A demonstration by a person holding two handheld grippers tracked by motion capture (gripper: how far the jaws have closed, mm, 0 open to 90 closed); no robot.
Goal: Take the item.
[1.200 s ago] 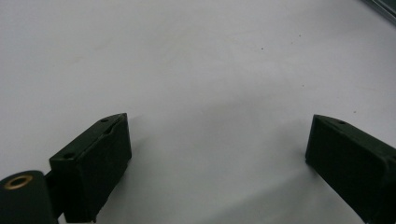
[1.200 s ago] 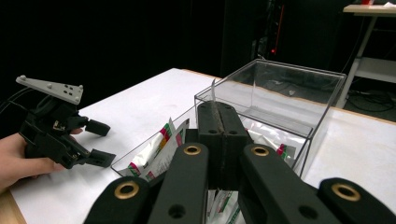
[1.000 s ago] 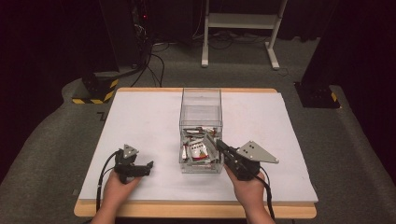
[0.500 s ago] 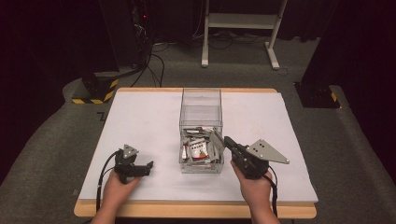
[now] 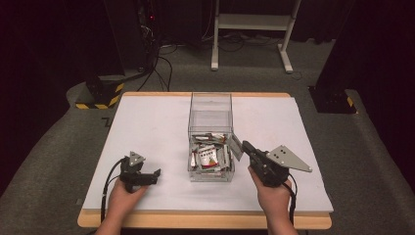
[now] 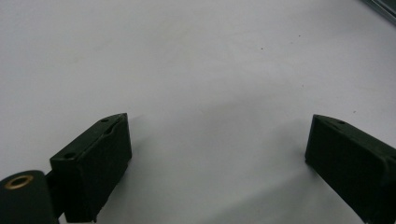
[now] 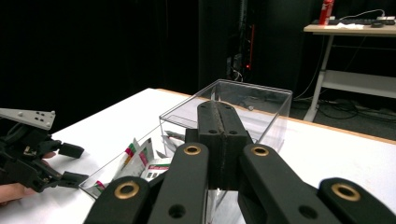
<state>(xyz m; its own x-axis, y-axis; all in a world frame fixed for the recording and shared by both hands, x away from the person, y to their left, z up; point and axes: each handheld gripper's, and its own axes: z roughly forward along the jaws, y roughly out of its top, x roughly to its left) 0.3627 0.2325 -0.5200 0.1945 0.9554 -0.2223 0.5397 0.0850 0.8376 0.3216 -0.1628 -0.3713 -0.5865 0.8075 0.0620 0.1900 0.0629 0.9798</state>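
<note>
White smooth table (image 5: 147, 127), dark room; clear plastic box (image 5: 210, 112) just beside right gripper (image 5: 243, 145), jaws pressed together, left gripper (image 5: 155, 175) spread.

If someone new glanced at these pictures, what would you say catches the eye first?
Most striking is the clear box at the table's middle, with colourful packets piled in its near end. Just right of it, the right gripper holds a packet pinched in its shut jaws beside the box's near corner. Over at the left, the left gripper rests on bare white tabletop, jaws wide apart.
</note>
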